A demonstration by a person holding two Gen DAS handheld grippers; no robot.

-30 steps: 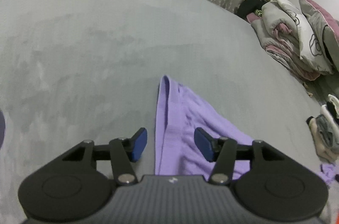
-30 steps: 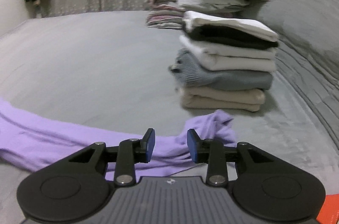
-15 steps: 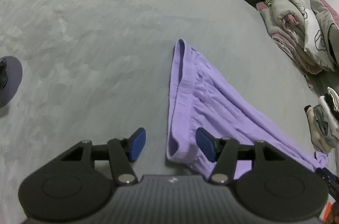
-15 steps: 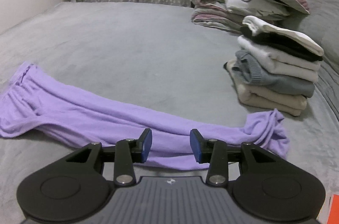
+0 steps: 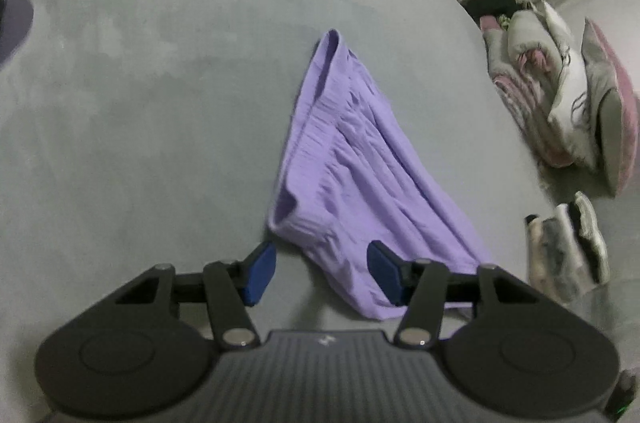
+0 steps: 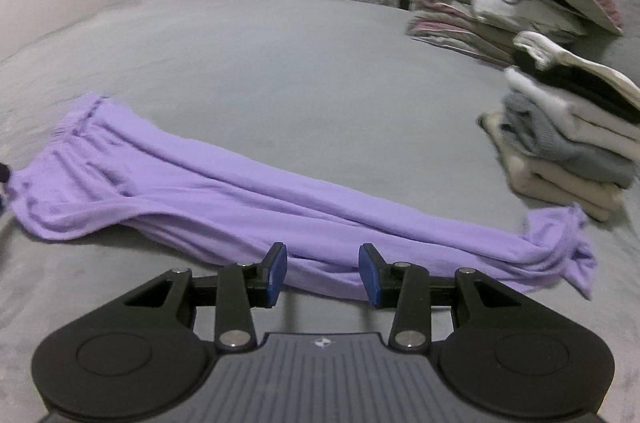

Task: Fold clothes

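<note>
Grey bed [image 6: 280,71], long lilac trousers [image 6: 248,195] flat.

A dark round object [image 5: 14,23] is cut off by the left wrist view's left edge.

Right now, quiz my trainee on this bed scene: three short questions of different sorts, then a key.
1. True or false: the purple trousers lie stretched out flat on the grey bed.
2. Multiple choice: what does the right gripper hold? A) a trouser leg B) a folded jumper C) nothing
3. Fill in: the stack of folded clothes stands beside the trousers' ____ end.

Key:
1. True.
2. C: its blue pads stand apart, above the cloth's near edge.
3. Hem; the gathered waistband lies at the far end, near the left gripper.
</note>
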